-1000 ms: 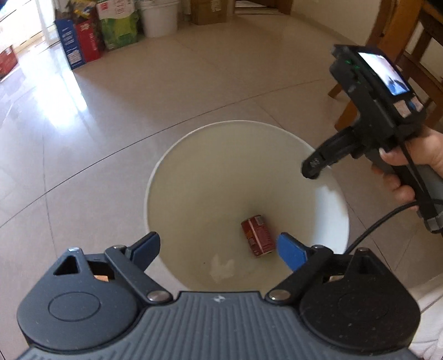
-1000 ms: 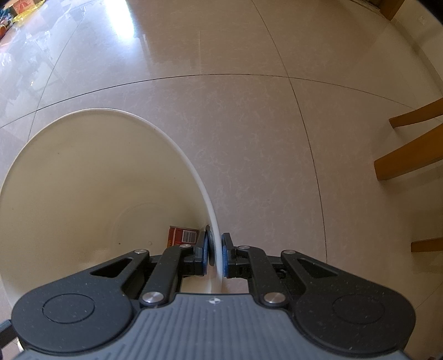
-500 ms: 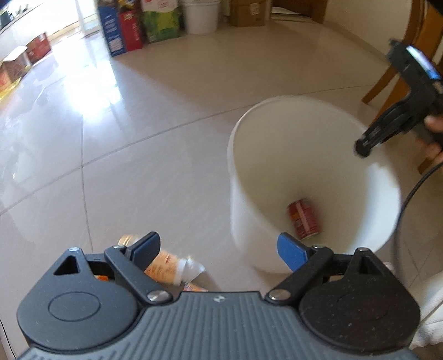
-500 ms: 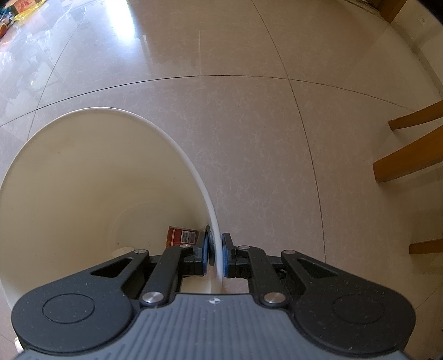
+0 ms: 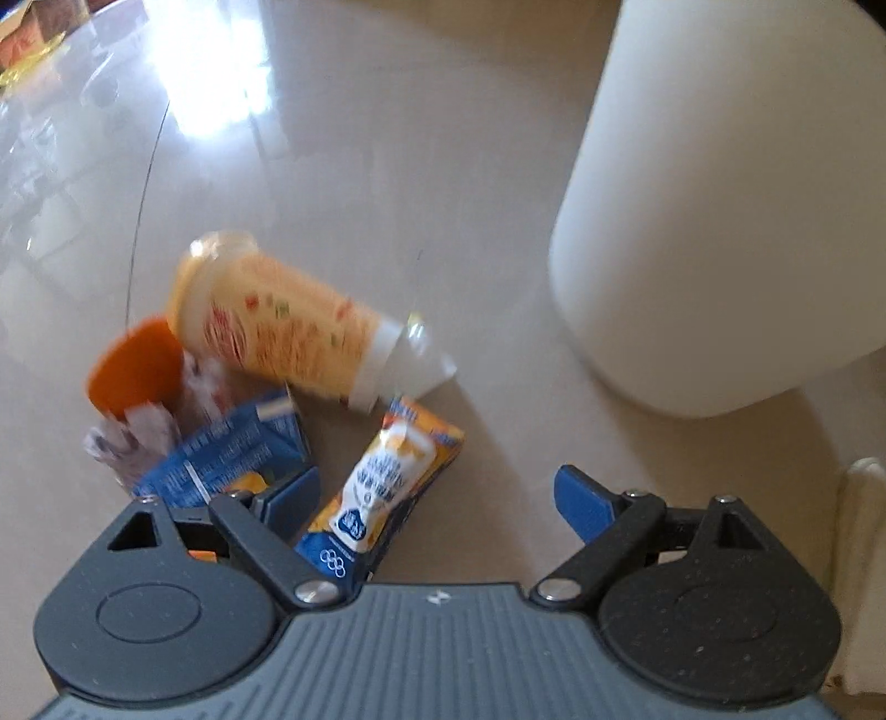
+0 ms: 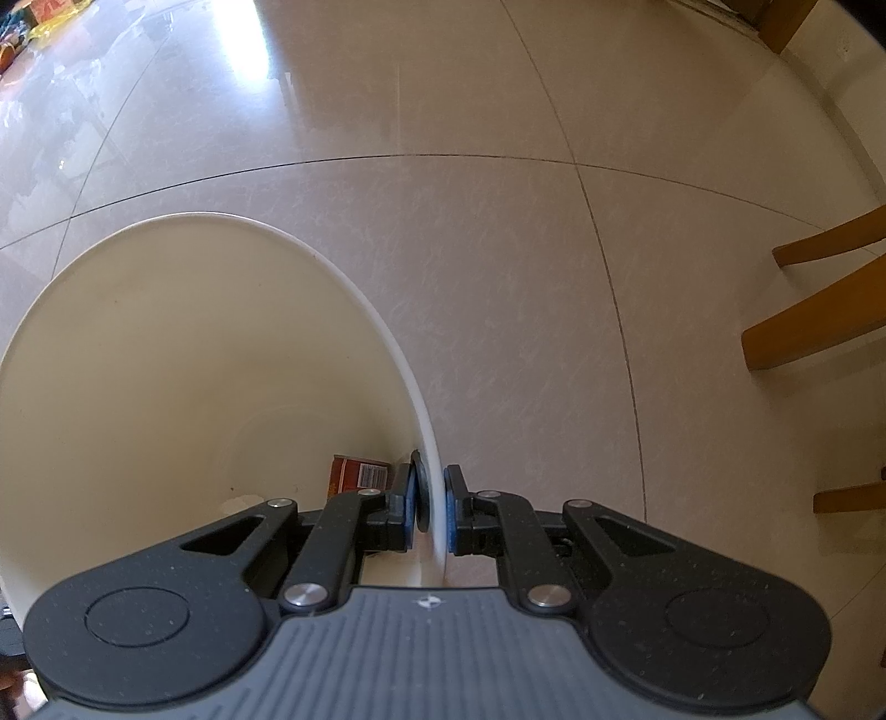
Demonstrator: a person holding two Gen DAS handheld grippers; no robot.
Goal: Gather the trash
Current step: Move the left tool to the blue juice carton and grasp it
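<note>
My left gripper [image 5: 437, 495] is open and empty, low over a heap of trash on the floor. In the heap lie a yellow cup on its side [image 5: 277, 318], an orange lid [image 5: 135, 368], a blue carton [image 5: 232, 451] and a blue-and-orange wrapper [image 5: 382, 487] between the fingers' near ends. The white bin [image 5: 731, 210] stands to the right of the heap. My right gripper [image 6: 429, 509] is shut on the white bin's rim [image 6: 387, 338], one pad inside and one outside. A red can [image 6: 357, 473] lies on the bin's bottom.
Glossy beige floor tiles spread all around. Wooden chair legs [image 6: 814, 327] stand at the right of the right wrist view. Colourful packages [image 6: 33, 16] lie far off at the top left. A white object [image 5: 864, 565] shows at the right edge of the left wrist view.
My left gripper swung left and down, from over the bin's mouth to just above the trash heap. The right gripper keeps its hold on the rim and has barely moved.
</note>
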